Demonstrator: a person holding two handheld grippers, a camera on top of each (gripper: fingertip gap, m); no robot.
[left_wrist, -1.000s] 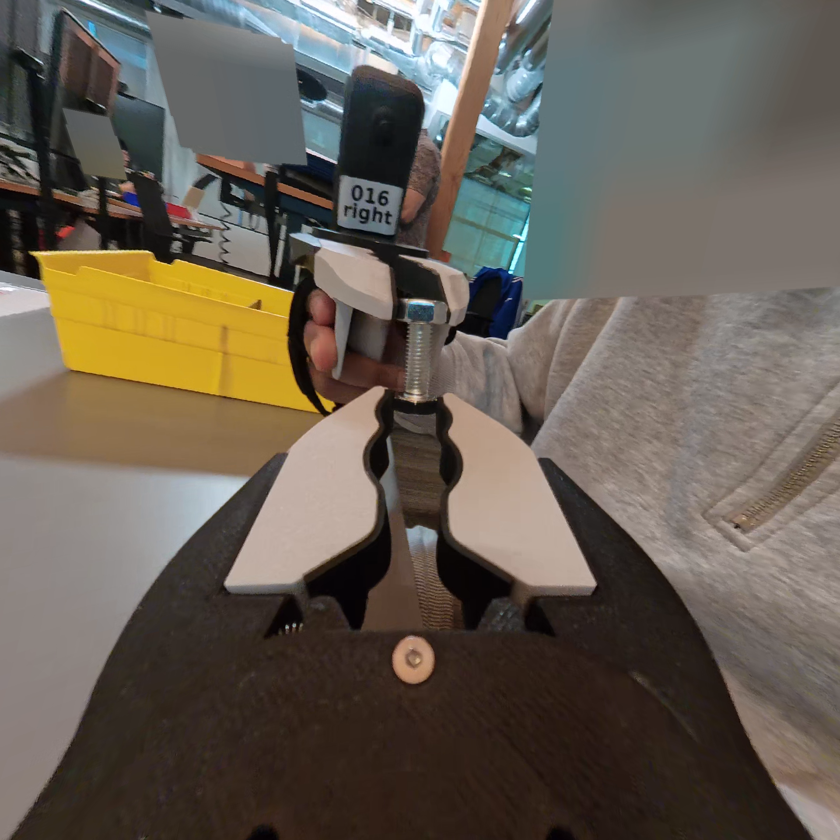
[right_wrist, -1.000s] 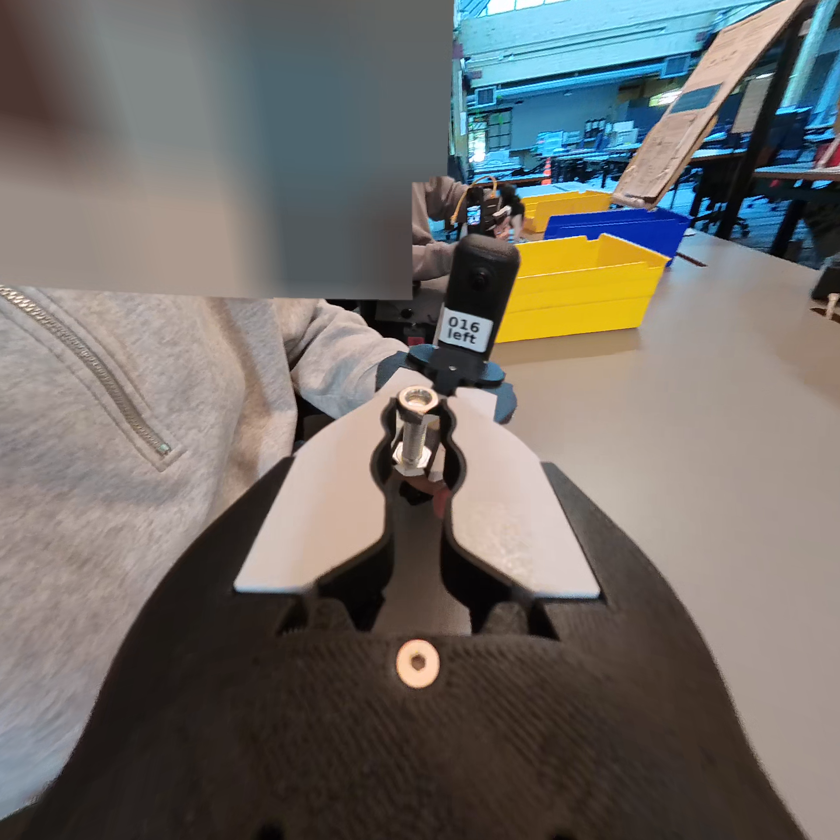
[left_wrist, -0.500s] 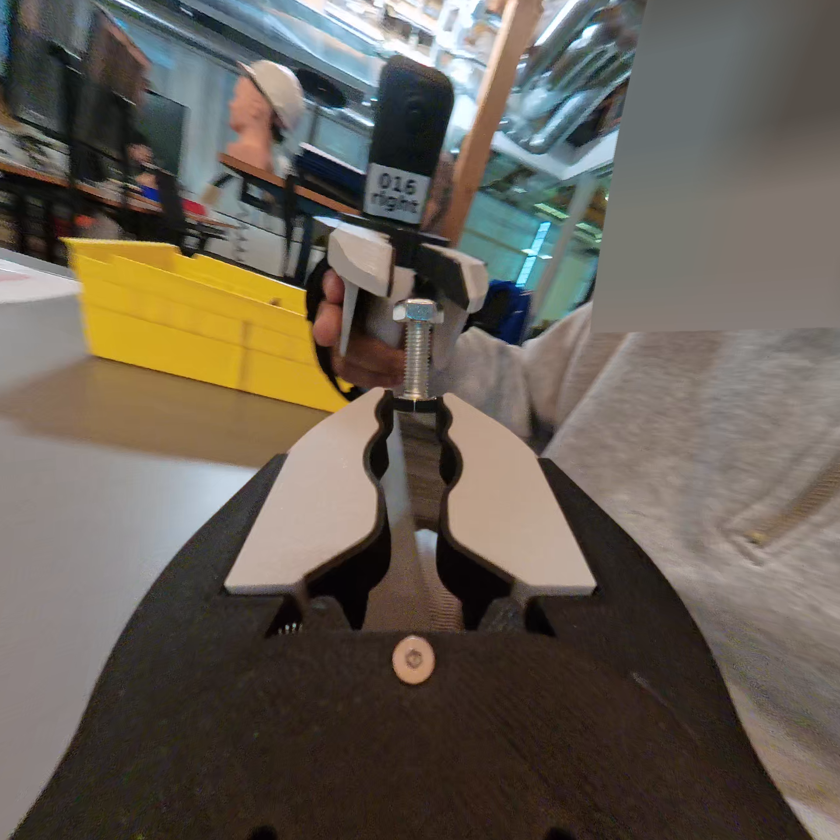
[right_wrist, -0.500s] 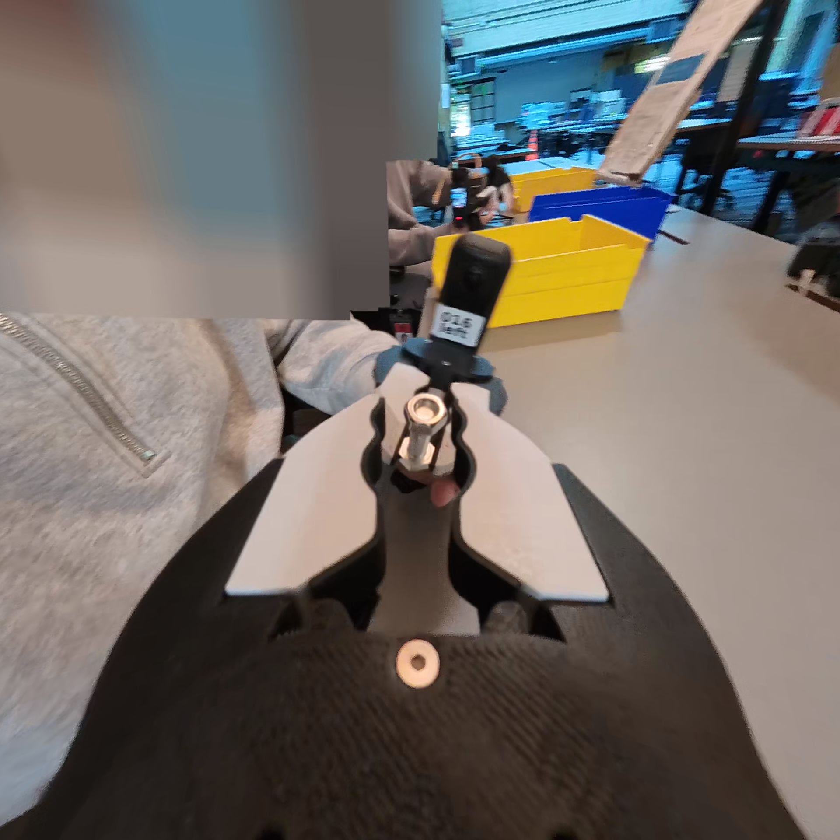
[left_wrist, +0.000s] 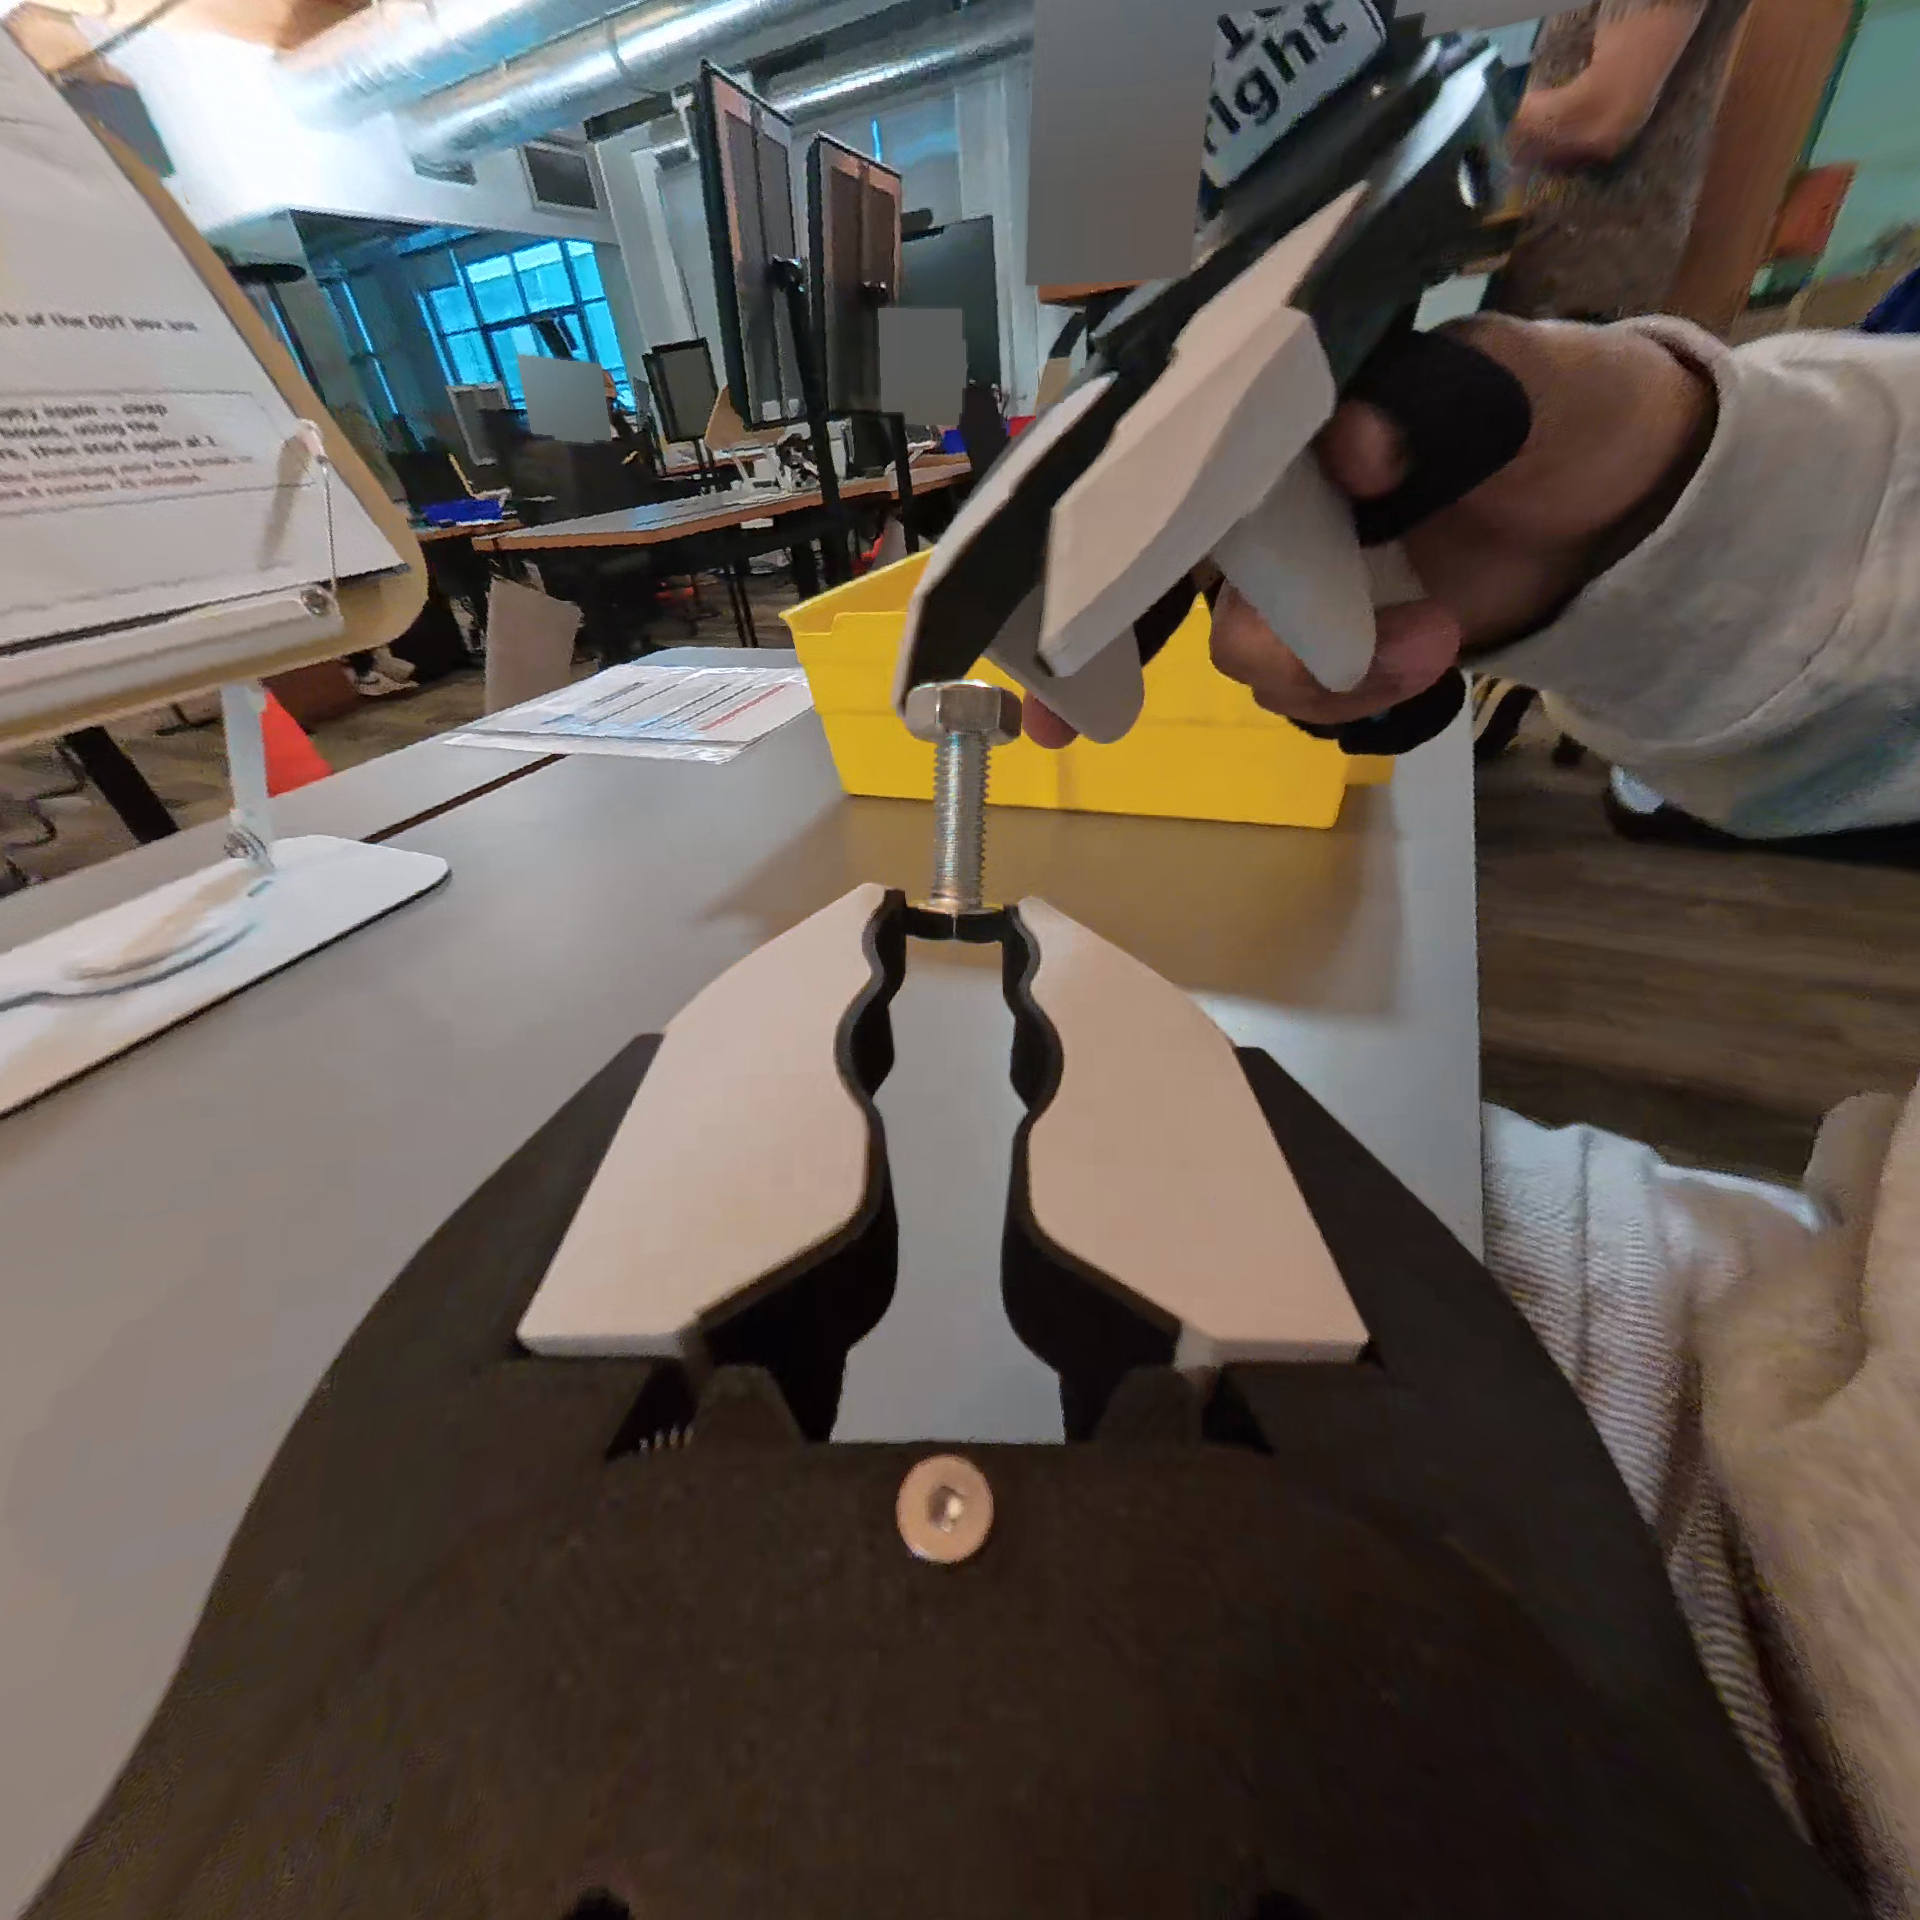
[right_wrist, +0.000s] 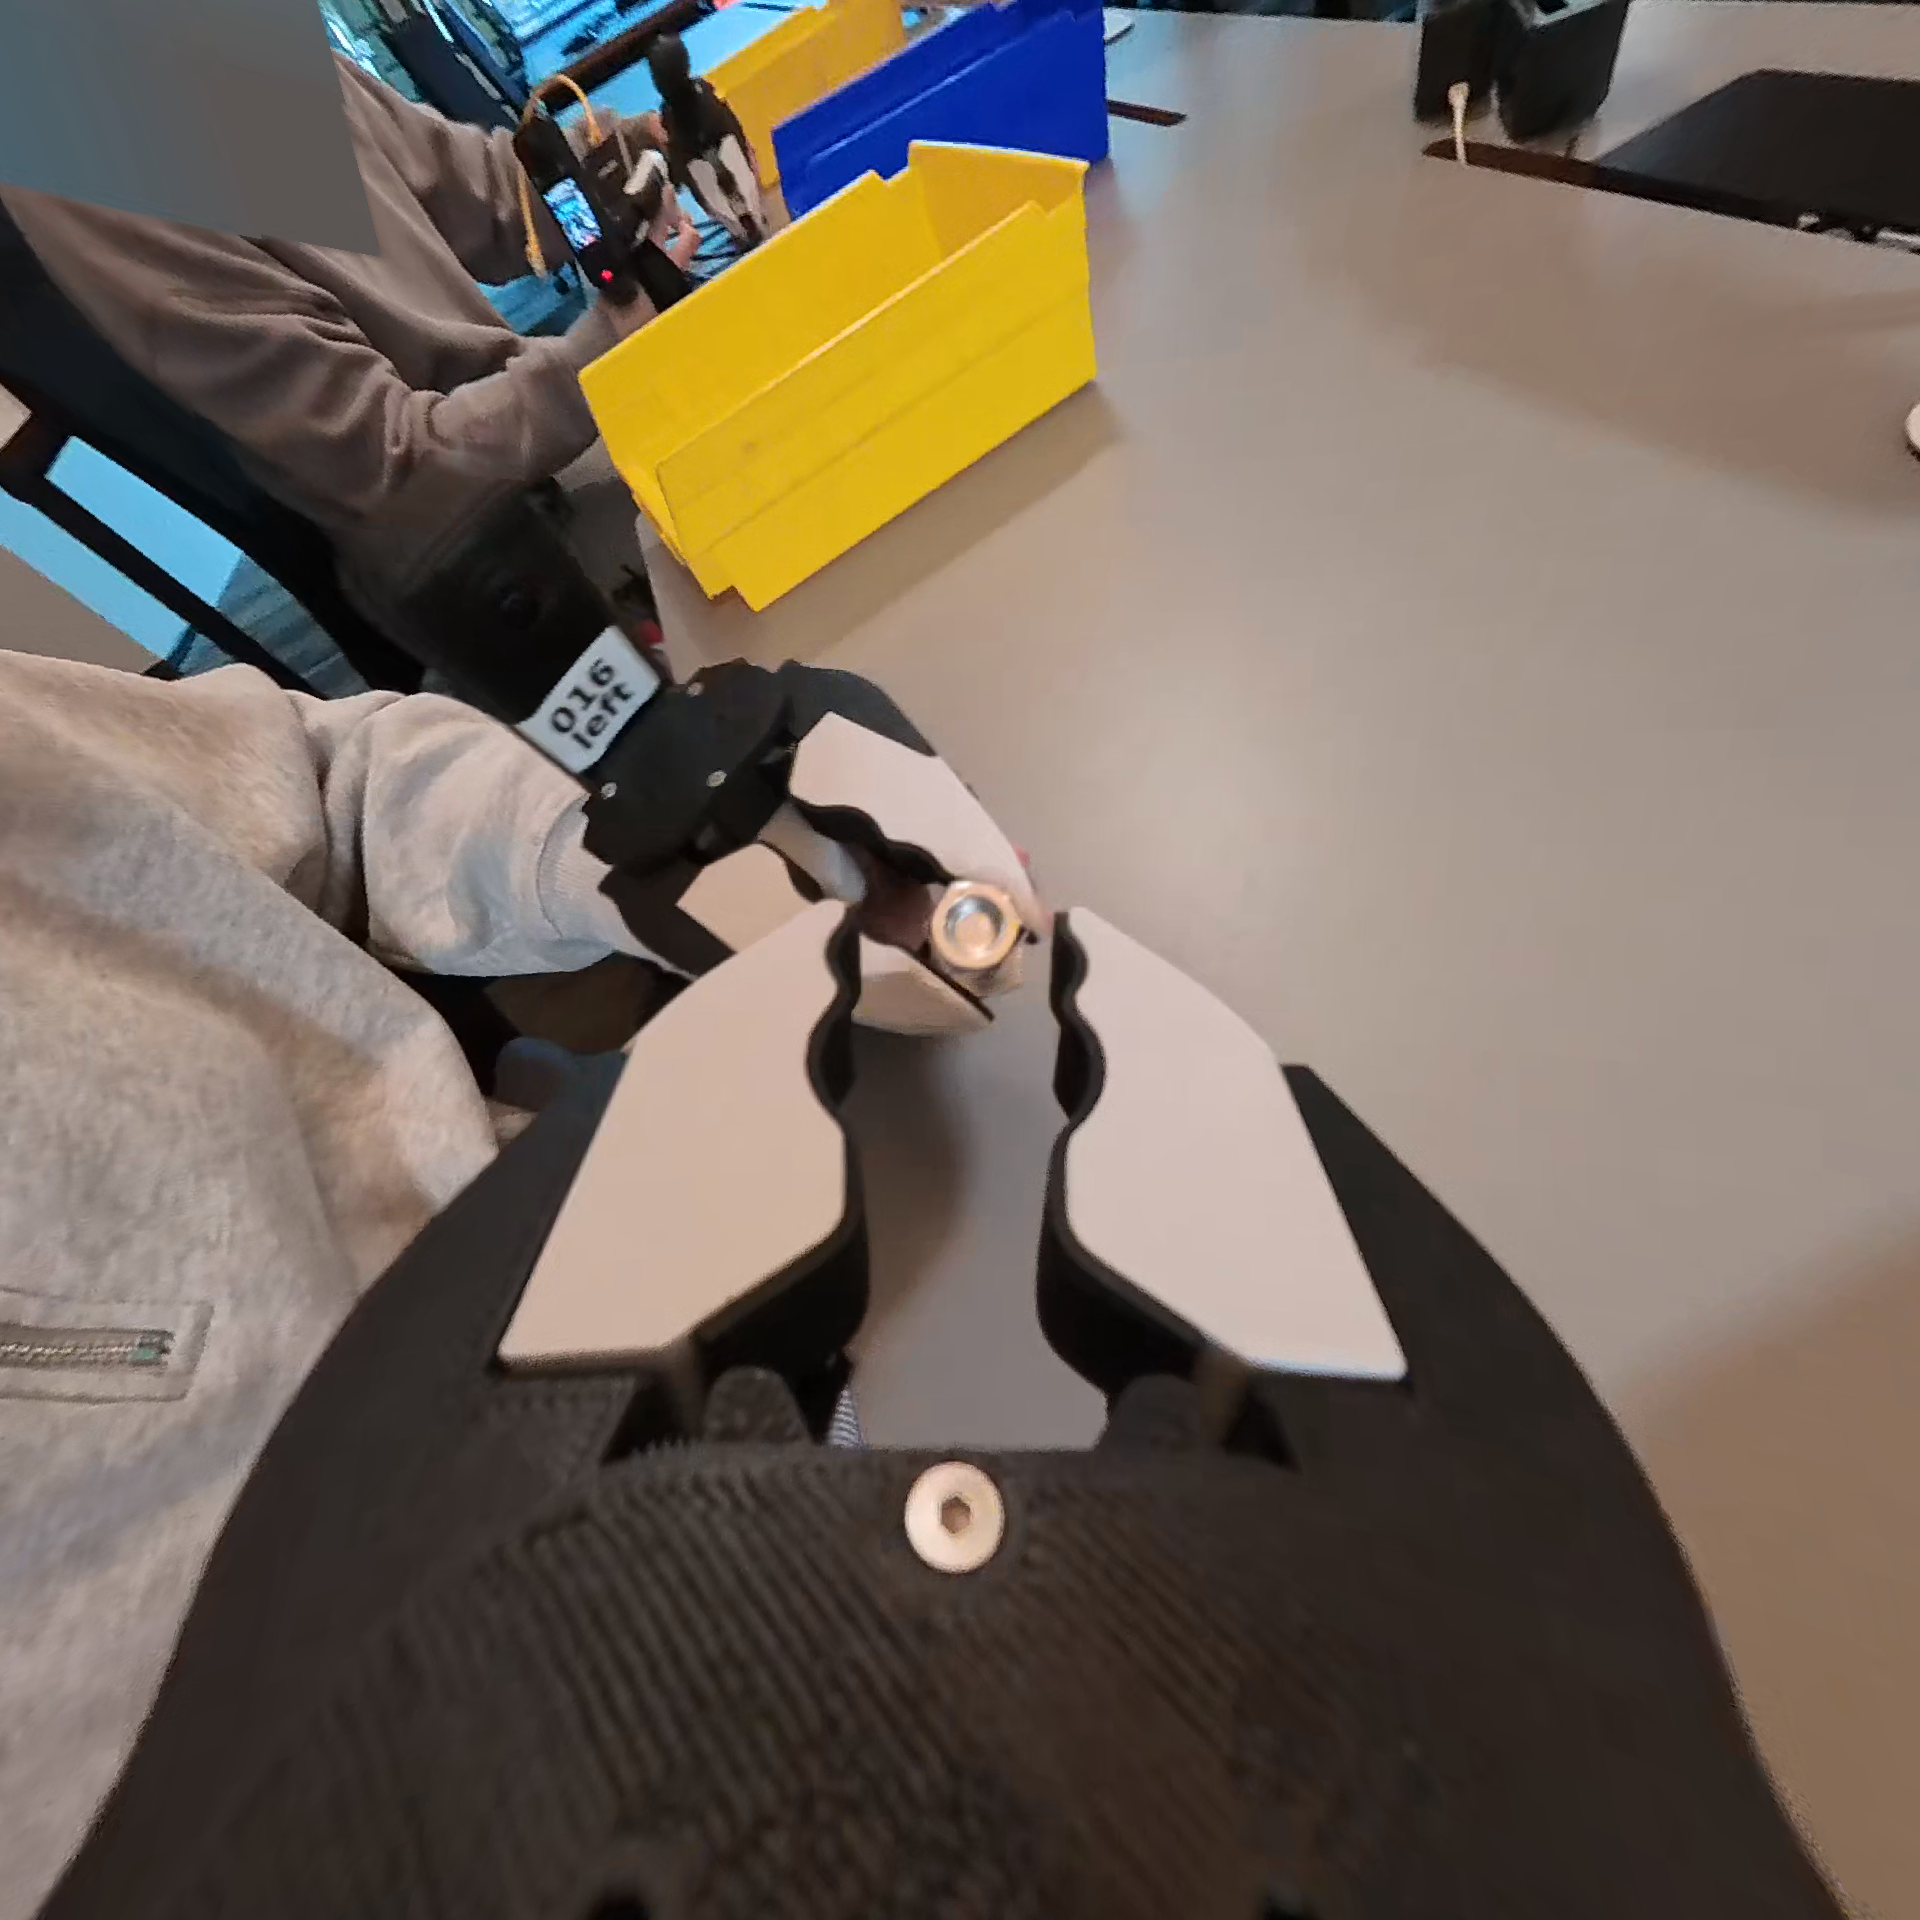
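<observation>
A silver hex bolt (left_wrist: 960, 805) stands upright above the grey table (left_wrist: 520, 987). My left gripper (left_wrist: 954, 916) is shut on its lower end, where a dark nut sits between the tips. My right gripper (left_wrist: 966, 675) comes down from the upper right, with its tips at the bolt's hex head. In the right wrist view the bolt head (right_wrist: 972, 925) shows end-on between the tips of my right gripper (right_wrist: 951, 935). The jaws stand wider than the head and do not press on it. The left gripper (right_wrist: 914, 831) lies just behind it, held by a hand in a grey sleeve.
A yellow bin (left_wrist: 1091, 748) stands just behind the bolt; it also shows in the right wrist view (right_wrist: 862, 353), with a blue bin (right_wrist: 935, 114) behind it. A document stand (left_wrist: 156, 416) and a paper sheet (left_wrist: 644, 712) are at the left. The table edge (left_wrist: 1470, 987) is close on the right. Another person (right_wrist: 312, 343) sits beside the bins. Less than 4 cm separates the two grippers' tips.
Both grippers have swung round with the bolt, from in front of the grey sweater to over the table. My right gripper has opened off the bolt head and tilted above it.
</observation>
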